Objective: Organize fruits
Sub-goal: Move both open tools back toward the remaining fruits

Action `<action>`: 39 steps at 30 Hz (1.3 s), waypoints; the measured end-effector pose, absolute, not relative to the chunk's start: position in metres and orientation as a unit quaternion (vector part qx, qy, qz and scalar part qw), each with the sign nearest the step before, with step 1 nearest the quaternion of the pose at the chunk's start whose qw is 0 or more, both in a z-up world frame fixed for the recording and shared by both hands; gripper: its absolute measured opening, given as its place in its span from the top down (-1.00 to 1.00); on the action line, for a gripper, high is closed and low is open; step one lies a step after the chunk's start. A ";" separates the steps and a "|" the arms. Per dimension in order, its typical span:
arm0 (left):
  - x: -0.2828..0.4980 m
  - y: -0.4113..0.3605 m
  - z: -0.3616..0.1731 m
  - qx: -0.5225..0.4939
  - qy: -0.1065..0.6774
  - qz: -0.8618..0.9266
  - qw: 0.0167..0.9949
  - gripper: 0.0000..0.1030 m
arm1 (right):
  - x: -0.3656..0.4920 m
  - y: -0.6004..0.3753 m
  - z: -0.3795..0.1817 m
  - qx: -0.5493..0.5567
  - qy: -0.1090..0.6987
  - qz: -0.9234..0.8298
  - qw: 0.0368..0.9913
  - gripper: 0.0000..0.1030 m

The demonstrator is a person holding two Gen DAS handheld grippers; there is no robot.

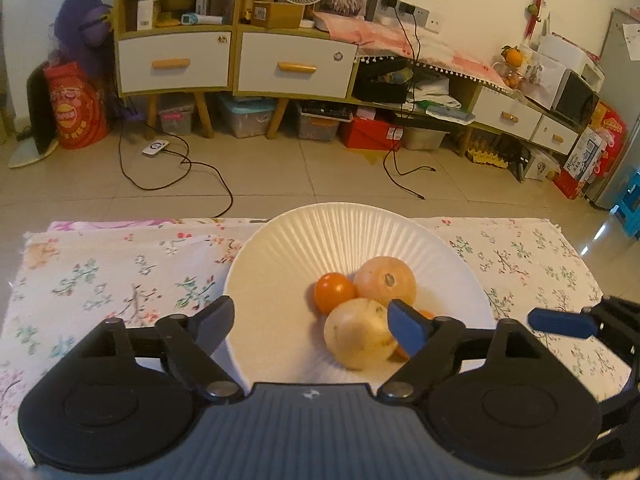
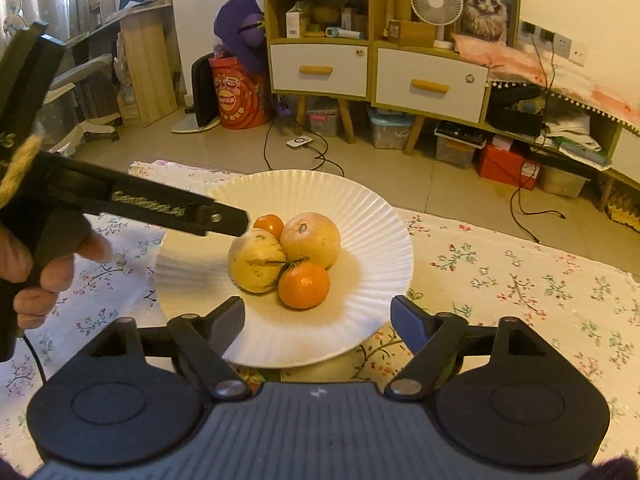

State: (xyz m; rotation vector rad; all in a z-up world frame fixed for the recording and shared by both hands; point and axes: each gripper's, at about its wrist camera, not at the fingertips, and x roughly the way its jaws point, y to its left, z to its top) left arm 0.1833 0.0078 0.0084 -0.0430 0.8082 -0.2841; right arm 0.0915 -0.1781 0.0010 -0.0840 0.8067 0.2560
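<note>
A white ribbed plate (image 2: 360, 208) on the floral cloth holds a pale yellow round fruit (image 2: 256, 260), a bigger pale orange fruit (image 2: 312, 240), a stemmed tangerine (image 2: 304, 284) and a small tangerine (image 2: 270, 224) behind them. My right gripper (image 2: 318, 312) is open just short of the plate's near rim, nothing between its fingers. My left gripper (image 1: 310, 312) is open over the plate (image 1: 320, 232). Its blue finger (image 1: 406, 330) overlaps the yellow fruit (image 1: 356, 332) without pressing it and hides most of one tangerine. The pale orange fruit (image 1: 384, 280) and small tangerine (image 1: 334, 292) lie beyond.
A floral tablecloth (image 2: 520, 280) covers the table, whose far edge lies just past the plate. Beyond are tiled floor with cables (image 1: 180, 168), drawer cabinets (image 1: 296, 68) and storage boxes. A hand (image 2: 40, 272) grips the left tool at the left of the right wrist view.
</note>
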 end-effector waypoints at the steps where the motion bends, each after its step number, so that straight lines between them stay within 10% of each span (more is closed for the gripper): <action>1: 0.179 0.009 0.010 -0.021 0.391 -0.137 0.910 -0.34 | 0.089 -0.178 0.003 -0.041 0.391 0.121 0.911 -0.63; 12: 0.138 0.025 0.013 -0.012 0.395 -0.115 0.911 -0.63 | 0.063 -0.178 0.018 -0.045 0.393 0.108 0.912 -0.90; 39: 0.046 0.024 -0.004 0.043 0.416 -0.111 0.902 -0.63 | 0.011 -0.168 0.004 -0.045 0.411 0.107 0.904 -0.97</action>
